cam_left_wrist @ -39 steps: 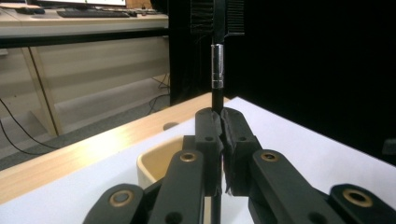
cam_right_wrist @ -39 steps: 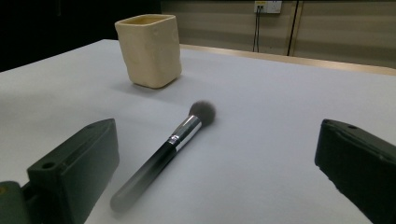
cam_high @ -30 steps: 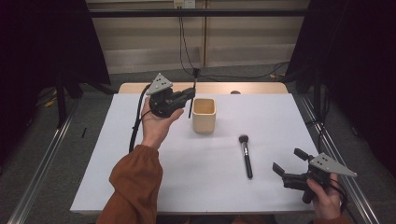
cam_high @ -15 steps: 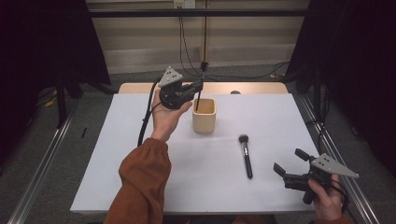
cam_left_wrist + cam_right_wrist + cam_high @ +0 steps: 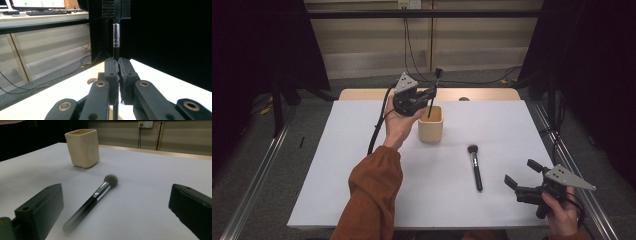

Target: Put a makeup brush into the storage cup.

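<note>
Right tool (image 5: pixel 518 173): near counter (image 5: pixel 362 190) edge, jaws wide, nothing between them. Round-headed brush (image 5: pixel 475 165) lies flat just ahead of it in the right gripper view (image 5: pixel 95 197), long axis running fore-aft, bristles toward the cup (image 5: pixel 431 124); this hand is the nearer one to it.

Left tool (image 5: pixel 426 95): beyond, above the cup, jaws clamped on a thin brush handle (image 5: pixel 432 97) held near-upright, head up, lower end over the cup mouth. Judgement: next move is straight down, then release.

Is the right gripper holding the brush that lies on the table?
No: the right gripper is open and apart from the round brush, which lies loose on the white table.
</note>
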`<state>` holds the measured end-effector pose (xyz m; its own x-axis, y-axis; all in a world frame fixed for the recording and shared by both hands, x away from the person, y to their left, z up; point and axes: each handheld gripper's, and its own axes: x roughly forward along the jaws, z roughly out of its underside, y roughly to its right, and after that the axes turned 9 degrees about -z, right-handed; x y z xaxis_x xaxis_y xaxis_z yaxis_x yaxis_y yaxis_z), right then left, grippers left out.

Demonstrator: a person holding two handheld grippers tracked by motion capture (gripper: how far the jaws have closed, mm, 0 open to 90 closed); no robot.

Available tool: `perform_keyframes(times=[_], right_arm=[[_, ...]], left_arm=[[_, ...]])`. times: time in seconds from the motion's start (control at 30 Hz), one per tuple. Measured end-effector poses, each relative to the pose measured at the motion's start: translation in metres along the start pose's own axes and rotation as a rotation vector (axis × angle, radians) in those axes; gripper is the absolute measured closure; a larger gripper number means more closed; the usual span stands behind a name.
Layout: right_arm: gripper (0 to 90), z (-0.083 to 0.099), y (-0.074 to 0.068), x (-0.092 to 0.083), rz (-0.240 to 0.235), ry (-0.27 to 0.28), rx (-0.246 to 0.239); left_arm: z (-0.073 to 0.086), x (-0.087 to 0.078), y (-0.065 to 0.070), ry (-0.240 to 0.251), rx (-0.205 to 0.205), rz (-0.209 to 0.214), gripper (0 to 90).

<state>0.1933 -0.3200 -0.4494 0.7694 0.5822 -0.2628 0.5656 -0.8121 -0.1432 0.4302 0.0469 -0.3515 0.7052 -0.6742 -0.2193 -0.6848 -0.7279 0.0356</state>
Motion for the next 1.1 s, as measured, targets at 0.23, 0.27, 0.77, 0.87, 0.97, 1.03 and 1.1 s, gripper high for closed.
perform_keyframes(times=[0.23,0.27,0.77,0.87,0.97,1.03,1.1], right_arm=[[0.0,0.000,-0.001,0.000,-0.005,-0.003,-0.006],[0.0,0.000,-0.001,0.000,-0.007,-0.007,-0.005],[0.0,0.000,0.000,0.001,-0.014,-0.017,-0.016],[0.0,0.000,-0.001,0.001,-0.015,-0.018,-0.012],[0.0,0.001,-0.001,0.001,-0.017,-0.019,-0.010],[0.0,0.001,-0.001,0.002,-0.019,-0.018,-0.007],[0.0,0.000,-0.001,0.002,-0.019,-0.017,0.000]], left_arm=[[0.009,0.003,-0.003,-0.016,0.001,-0.011,86.2],[0.009,0.003,-0.003,-0.020,0.011,-0.006,86.3],[0.025,0.005,-0.009,-0.040,-0.012,-0.012,86.2],[0.026,0.005,-0.008,-0.046,-0.008,-0.017,86.2],[0.028,0.007,-0.008,-0.054,-0.003,-0.021,86.2],[0.030,0.008,-0.008,-0.057,-0.010,-0.021,86.2],[0.033,0.009,-0.008,-0.062,-0.012,-0.020,86.2]])
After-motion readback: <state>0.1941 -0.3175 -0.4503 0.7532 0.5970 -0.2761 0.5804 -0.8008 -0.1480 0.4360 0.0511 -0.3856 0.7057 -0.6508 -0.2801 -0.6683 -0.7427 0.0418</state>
